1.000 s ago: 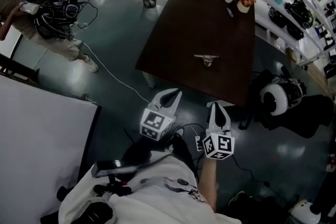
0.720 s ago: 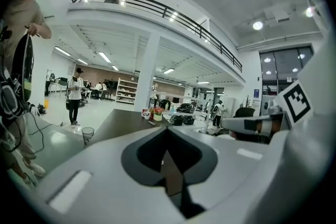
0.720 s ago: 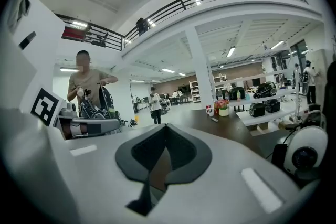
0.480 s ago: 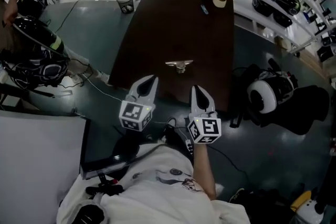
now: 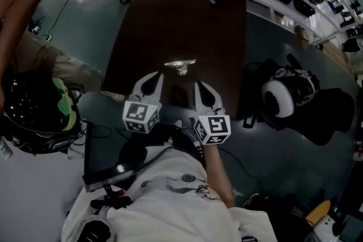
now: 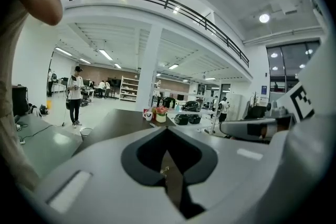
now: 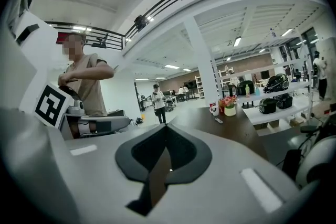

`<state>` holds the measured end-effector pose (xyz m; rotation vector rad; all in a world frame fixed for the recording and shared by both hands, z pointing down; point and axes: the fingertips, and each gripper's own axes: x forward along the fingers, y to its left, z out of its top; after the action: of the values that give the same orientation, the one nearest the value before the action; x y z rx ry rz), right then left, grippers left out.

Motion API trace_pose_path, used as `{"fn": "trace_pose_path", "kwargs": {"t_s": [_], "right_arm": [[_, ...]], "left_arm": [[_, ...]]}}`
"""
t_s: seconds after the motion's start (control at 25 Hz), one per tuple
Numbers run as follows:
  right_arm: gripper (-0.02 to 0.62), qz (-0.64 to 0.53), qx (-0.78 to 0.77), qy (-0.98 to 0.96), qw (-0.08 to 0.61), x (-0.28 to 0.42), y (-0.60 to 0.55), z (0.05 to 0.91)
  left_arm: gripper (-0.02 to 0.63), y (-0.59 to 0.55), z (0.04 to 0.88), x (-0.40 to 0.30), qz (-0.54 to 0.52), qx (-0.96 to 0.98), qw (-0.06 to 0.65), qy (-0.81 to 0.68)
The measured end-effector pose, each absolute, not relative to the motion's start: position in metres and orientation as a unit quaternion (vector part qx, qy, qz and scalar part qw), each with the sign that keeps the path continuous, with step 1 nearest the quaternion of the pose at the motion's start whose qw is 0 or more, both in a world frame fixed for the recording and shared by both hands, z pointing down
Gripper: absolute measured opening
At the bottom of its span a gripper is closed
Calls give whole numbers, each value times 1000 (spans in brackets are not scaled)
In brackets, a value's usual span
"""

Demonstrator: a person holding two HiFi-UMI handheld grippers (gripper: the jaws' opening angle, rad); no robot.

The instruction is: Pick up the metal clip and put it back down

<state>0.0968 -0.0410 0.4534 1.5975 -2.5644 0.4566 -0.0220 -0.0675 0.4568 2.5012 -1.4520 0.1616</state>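
The left gripper (image 5: 153,77) and right gripper (image 5: 199,86) sit side by side, jaws pressed together, holding nothing. The metal clip (image 5: 180,64) lies on the dark table (image 5: 170,8) just ahead of their tips, between them.

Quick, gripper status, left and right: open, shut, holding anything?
Left gripper: closed, holding nothing.
Right gripper: closed, holding nothing.

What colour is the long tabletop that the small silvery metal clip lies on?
Dark brown, nearly black; the long tabletop shows best in the head view.
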Motion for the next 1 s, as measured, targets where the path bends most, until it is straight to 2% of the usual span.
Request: {"fn": "trace_pose_path", "kwargs": {"t_s": [0.6, 1.0], "right_arm": [[2, 141, 541, -826, 68, 78, -111, 458], [2, 171, 558, -806, 100, 74, -130, 483]], "left_arm": [[-2, -152, 456, -43, 40, 865, 126, -483], [-2, -174, 483, -55, 58, 868, 165, -466]]}}
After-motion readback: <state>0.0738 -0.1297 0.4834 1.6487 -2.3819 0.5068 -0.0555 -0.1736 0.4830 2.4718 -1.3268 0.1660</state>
